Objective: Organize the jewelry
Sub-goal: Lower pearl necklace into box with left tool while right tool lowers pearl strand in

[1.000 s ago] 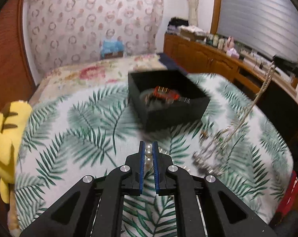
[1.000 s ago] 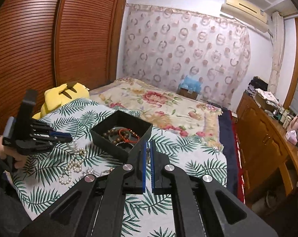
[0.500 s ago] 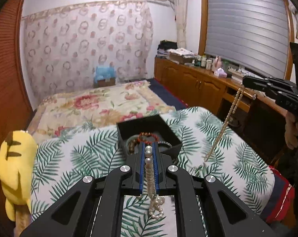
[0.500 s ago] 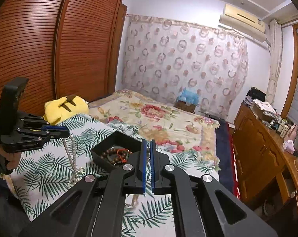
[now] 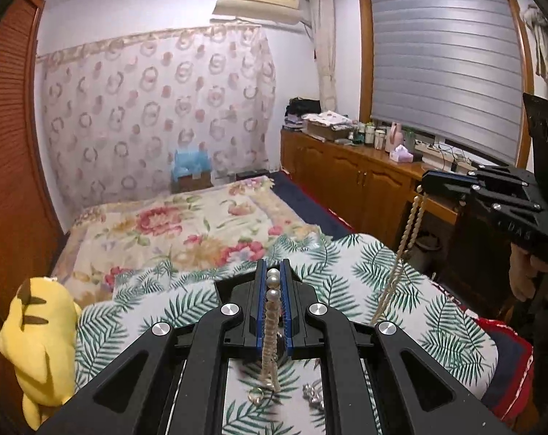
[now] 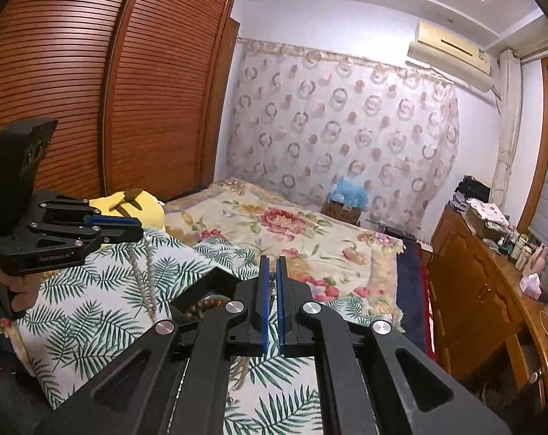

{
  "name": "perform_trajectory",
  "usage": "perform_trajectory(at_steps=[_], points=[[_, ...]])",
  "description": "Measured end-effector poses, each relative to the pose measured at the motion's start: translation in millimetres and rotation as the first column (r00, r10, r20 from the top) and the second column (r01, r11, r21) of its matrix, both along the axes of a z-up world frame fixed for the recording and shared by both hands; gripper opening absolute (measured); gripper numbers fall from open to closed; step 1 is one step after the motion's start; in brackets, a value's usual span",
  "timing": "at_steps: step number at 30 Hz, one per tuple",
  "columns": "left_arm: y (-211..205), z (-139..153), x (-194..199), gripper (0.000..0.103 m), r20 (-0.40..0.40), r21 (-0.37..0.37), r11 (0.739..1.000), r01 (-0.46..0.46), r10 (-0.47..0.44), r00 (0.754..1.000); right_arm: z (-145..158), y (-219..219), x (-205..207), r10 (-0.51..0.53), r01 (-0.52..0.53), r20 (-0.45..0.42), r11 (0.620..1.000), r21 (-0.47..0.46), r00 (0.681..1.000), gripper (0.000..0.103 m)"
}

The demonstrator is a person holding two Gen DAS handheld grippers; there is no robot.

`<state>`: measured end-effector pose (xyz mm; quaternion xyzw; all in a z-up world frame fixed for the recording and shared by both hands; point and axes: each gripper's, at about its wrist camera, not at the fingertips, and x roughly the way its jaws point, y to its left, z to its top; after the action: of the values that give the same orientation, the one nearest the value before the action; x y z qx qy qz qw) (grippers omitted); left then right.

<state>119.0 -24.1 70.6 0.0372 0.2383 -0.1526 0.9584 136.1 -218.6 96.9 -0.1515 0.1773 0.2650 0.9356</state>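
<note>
Above the palm-print cloth [image 5: 364,264], mid-lift: left gripper [image 5: 274,282] clamped nearly closed on a pearl necklace [image 5: 270,326], strand hanging straight down from between the fingers. Right gripper [image 6: 270,282] likewise pinched narrow on a second beaded strand [image 5: 404,239], dangling at far right. Probably still trailing onto the cloth, though hidden behind the fingers. Next: carrying both across to the black box [image 6: 201,290] lying near and below, then lowering and releasing. Ring [image 5: 255,395] left on the cloth.

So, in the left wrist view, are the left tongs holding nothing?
No, the left tongs are shut on a pearl necklace, whose beads sit between the blue pads and hang down below.
</note>
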Motion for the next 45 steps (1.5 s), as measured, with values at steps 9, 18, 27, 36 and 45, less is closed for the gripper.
perform_trajectory(at_steps=[9, 18, 27, 36, 45], points=[[-3.1, 22.1, 18.0, 0.007, 0.040, 0.007, 1.000, -0.018, 0.018, 0.999, 17.4, 19.0, 19.3, 0.021, -0.021, 0.015, 1.000, 0.017, 1.000, 0.004], [0.5, 35.5, 36.8, 0.007, 0.049, -0.033, 0.999, -0.028, 0.029, 0.998, 21.6, 29.6, 47.0, 0.032, -0.030, -0.018, 0.997, 0.072, 0.999, 0.004], [3.5, 37.6, 50.9, 0.007, 0.046, -0.085, 0.996, -0.034, 0.038, 0.998, 17.6, 35.4, 69.2, 0.037, -0.030, -0.053, 0.992, 0.126, 0.998, 0.004], [6.7, 9.7, 71.1, 0.007, -0.004, -0.079, 0.995, -0.054, 0.054, 0.999, 1.4, 45.3, 88.8, 0.045, -0.032, -0.096, 0.991, 0.132, 0.994, 0.004], [15.5, 14.7, 84.4, 0.007, 0.009, -0.092, 0.993, -0.072, 0.073, 0.997, -3.8, 50.3, 105.4, 0.036, -0.020, -0.111, 0.989, 0.148, 0.993, 0.004]])
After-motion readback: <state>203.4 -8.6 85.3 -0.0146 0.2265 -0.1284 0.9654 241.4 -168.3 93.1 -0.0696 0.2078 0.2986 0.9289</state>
